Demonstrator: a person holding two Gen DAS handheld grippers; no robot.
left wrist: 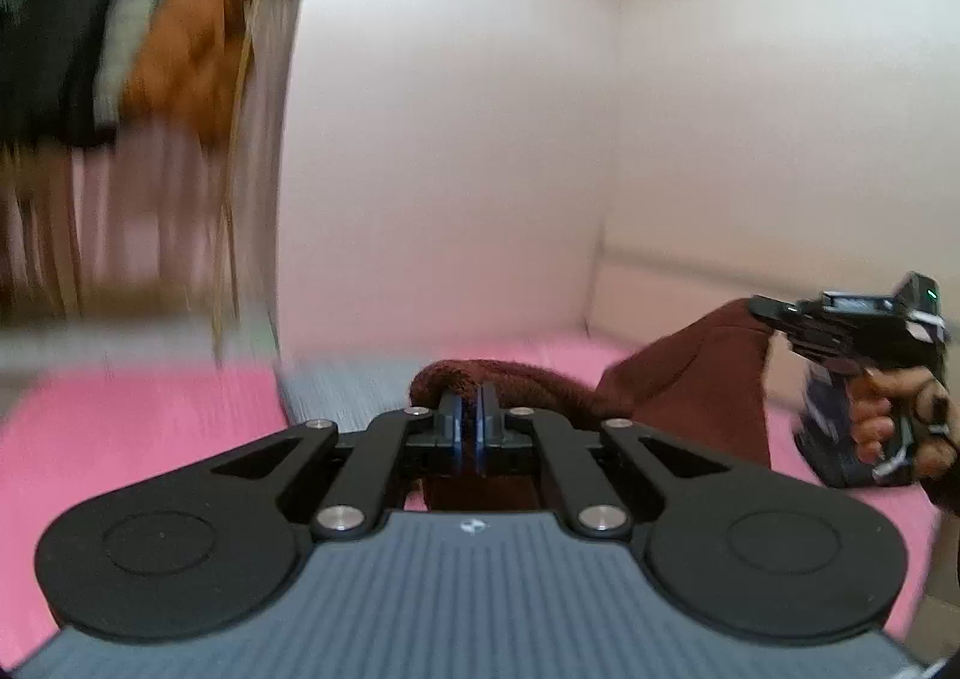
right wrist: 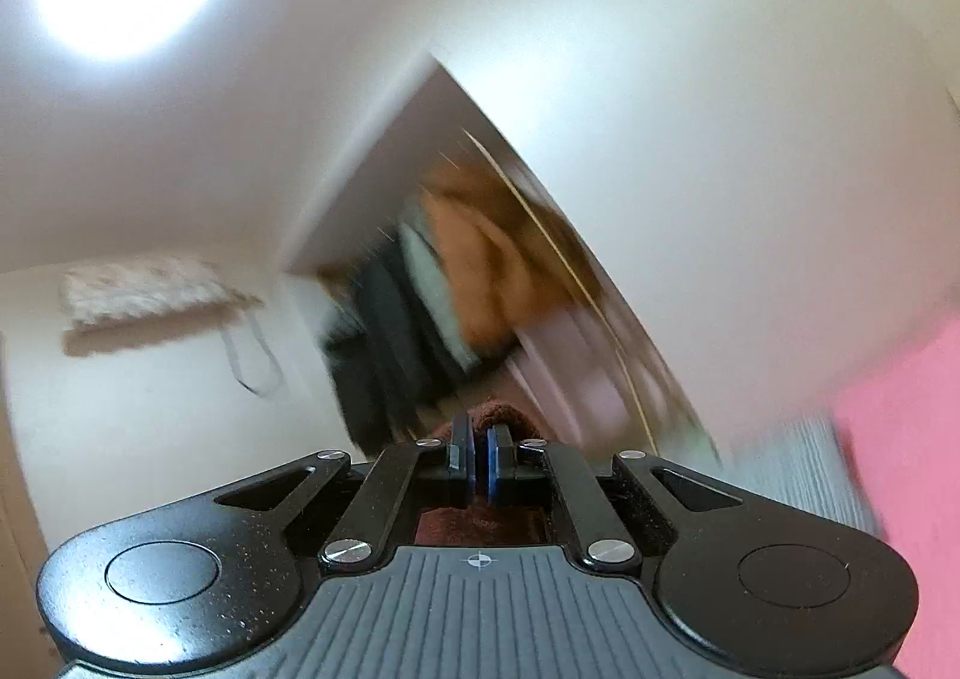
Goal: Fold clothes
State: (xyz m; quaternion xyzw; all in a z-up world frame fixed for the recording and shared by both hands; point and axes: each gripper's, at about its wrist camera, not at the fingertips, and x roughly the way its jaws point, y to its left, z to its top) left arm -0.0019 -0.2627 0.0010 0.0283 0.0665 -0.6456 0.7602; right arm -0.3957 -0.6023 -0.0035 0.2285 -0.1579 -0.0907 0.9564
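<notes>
A dark brown fleece garment (left wrist: 678, 385) is held up above the pink bed (left wrist: 120, 439). My left gripper (left wrist: 472, 400) is shut on a rolled edge of it. My right gripper (right wrist: 478, 439) is shut on another edge of the brown garment (right wrist: 498, 413), which bunches just past its fingertips. The right gripper also shows at the right of the left wrist view (left wrist: 762, 310), its tips pinching the cloth at its upper corner, and the cloth hangs down between the two grippers. Both views are blurred by motion.
A grey striped cloth (left wrist: 342, 391) lies on the pink bed and shows in the right wrist view (right wrist: 804, 463). An open closet with hanging clothes (left wrist: 150, 48) is on the left. White walls (left wrist: 750, 108) stand behind the bed.
</notes>
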